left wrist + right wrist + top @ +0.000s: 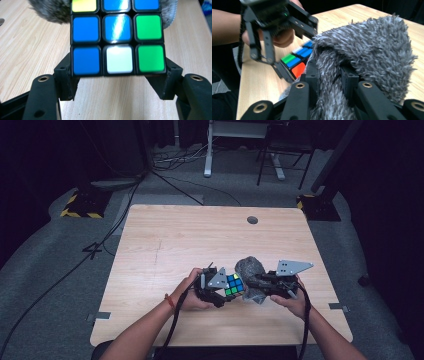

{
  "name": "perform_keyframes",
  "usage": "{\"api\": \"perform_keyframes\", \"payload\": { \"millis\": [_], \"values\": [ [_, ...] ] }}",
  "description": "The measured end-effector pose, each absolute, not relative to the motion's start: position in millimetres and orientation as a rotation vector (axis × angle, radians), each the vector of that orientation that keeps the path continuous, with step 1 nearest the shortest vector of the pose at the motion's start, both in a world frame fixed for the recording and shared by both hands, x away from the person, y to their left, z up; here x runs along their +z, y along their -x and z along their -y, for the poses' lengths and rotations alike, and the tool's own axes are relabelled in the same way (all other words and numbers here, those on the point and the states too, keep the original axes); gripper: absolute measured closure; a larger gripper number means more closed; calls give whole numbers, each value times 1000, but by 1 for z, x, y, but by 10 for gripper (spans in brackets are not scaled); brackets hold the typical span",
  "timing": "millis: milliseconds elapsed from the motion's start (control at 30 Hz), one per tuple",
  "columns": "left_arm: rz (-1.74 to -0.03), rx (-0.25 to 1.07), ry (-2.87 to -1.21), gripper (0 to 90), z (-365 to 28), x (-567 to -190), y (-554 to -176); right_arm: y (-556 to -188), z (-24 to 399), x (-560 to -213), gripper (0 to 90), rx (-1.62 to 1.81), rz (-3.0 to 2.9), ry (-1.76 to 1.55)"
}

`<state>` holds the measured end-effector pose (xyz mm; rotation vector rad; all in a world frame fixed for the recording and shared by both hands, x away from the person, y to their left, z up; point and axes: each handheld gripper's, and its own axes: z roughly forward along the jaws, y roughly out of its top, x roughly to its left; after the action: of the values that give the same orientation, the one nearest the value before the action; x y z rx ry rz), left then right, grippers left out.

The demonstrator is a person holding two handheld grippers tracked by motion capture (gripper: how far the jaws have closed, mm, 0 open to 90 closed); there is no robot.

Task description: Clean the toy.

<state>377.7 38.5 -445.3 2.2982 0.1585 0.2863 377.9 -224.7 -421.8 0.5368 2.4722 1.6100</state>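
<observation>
Cube (117,37) clamped betw left gripper (117,82) jaws, touching fuzzy cloth (250,267).

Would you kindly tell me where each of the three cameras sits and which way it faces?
High view: above the person's side, looking forward and down on the pale wooden table; both forearms, left claw and right claw show.
Left gripper view: rides the left claw, facing the multicoloured puzzle cube clamped between its black jaws.
Right gripper view: rides the right claw, facing the grey fuzzy fabric pouch pinched in its jaws; the other hand shows behind.
Shared: cube and pouch appear in all three.
</observation>
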Motion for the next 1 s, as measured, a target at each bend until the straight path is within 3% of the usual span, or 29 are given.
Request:
{"api": "perform_keyframes", "payload": {
  "millis": [733, 1000],
  "values": [
    [-138, 254, -2236, 337, -48, -435, -377, -380, 228, -433, 736, 1378, -2560, -565],
    [-134, 256, -2266, 336, -44, -439, -377, -381, 225, -427, 736, 1472, -2485, -565]
  ]
}}
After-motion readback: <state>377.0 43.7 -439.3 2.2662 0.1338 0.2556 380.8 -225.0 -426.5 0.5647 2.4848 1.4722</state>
